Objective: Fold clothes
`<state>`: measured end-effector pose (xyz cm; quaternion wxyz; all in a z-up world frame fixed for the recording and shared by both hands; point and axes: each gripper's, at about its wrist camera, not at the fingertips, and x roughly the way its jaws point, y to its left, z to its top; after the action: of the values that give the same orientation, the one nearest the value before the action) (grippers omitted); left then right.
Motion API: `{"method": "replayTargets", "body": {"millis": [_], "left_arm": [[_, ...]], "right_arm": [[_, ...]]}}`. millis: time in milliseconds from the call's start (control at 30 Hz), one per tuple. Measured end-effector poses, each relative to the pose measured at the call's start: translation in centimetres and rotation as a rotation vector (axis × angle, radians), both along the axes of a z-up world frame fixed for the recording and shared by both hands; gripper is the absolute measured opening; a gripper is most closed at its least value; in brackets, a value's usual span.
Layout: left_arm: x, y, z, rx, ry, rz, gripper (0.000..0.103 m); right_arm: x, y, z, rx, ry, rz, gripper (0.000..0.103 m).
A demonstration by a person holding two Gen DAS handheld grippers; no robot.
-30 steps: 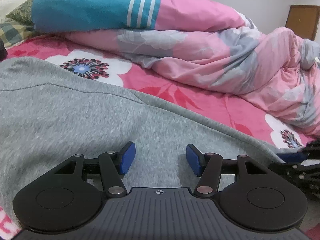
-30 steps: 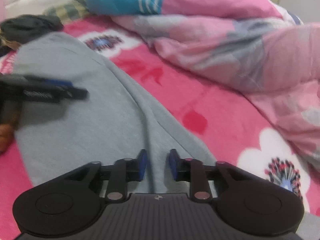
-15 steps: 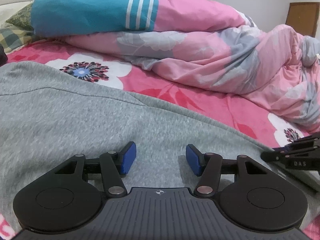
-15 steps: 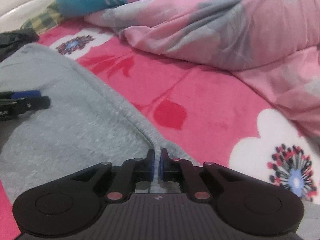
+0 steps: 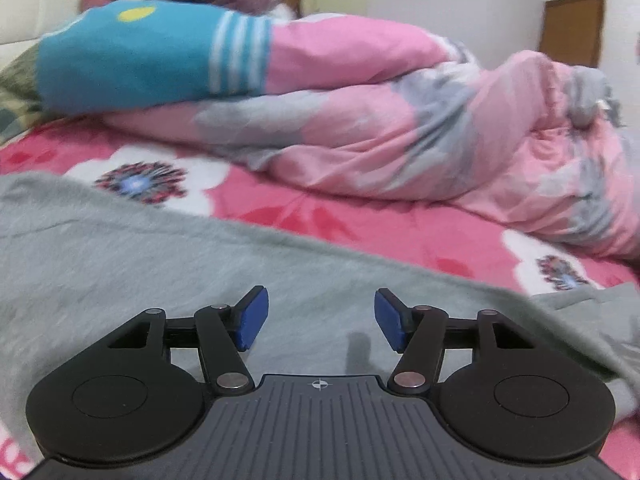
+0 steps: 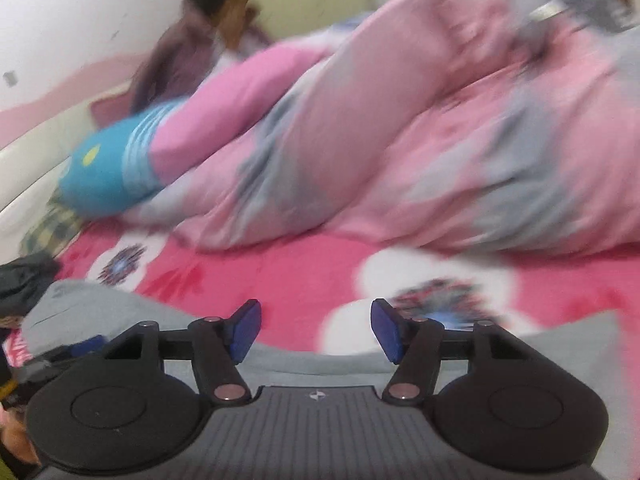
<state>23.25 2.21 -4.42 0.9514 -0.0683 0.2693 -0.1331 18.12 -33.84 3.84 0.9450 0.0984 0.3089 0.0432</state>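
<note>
The left wrist view looks low across a grey garment (image 5: 160,264) spread flat on the bed (image 5: 360,220), whose pink sheet carries big white flowers; the cloth fills the near half of that picture, and a second fold of it rises at the lower right. The right wrist view sits higher and tilted, so only a strip of the same grey garment (image 6: 100,308) shows along the bottom, with a dark bundle of clothing (image 6: 24,276) at the far left edge that the other camera does not catch. Both views show the rumpled pink and grey quilt (image 5: 400,132) heaped behind, with a blue striped cushion (image 5: 120,56) at its left end. The right wrist view also shows a person (image 6: 192,40) seated against the wall behind the quilt, badly blurred; the left wrist view cuts that figure off at the top edge. A brown door (image 5: 572,28) shows only in the left wrist view. The whole right wrist picture is smeared, so fine detail is lost, and the dark shapes at its lower left cannot be made out. The left gripper (image 5: 318,320) has its jaws opening, standing moderately wide above the grey cloth with nothing between them. The right gripper (image 6: 316,330) has its jaws opening too, apart and empty over the sheet and the edge of the garment.
</note>
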Motion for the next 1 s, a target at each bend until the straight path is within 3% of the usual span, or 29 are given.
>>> {"method": "replayTargets", "body": {"millis": [167, 267, 367, 567, 667, 733, 867, 1000], "left_arm": [[1.4, -3.3, -0.4, 0.037, 0.015, -0.092, 0.059], [2.4, -4.0, -2.1, 0.051, 0.050, -0.097, 0.059], [2.6, -3.8, -2.9, 0.041, 0.065, -0.094, 0.060], [2.6, -3.5, -3.0, 0.019, 0.061, -0.093, 0.061], [2.7, -3.5, -3.1, 0.012, 0.061, -0.091, 0.061], [2.7, -3.5, -3.1, 0.012, 0.060, -0.090, 0.061], [2.6, -3.5, -3.1, 0.013, 0.060, -0.089, 0.061], [2.6, -3.4, -3.1, 0.004, 0.059, -0.088, 0.061]], "right_arm": [[-4.1, -7.0, -2.3, -0.021, 0.037, -0.244, 0.063], [-5.3, -11.4, -5.4, -0.055, 0.099, -0.419, 0.063], [-6.4, -15.9, -8.4, -0.026, 0.174, -0.560, 0.063], [-5.7, -20.7, -10.7, 0.084, 0.180, -0.598, 0.063], [-6.8, -20.3, -10.6, 0.052, 0.184, -0.601, 0.064], [-8.8, -20.7, -10.6, 0.035, 0.207, -0.672, 0.064], [-15.5, -21.7, -11.4, 0.244, 0.216, -0.817, 0.064], [-19.1, -20.3, -11.8, 0.383, 0.185, -0.847, 0.063]]}}
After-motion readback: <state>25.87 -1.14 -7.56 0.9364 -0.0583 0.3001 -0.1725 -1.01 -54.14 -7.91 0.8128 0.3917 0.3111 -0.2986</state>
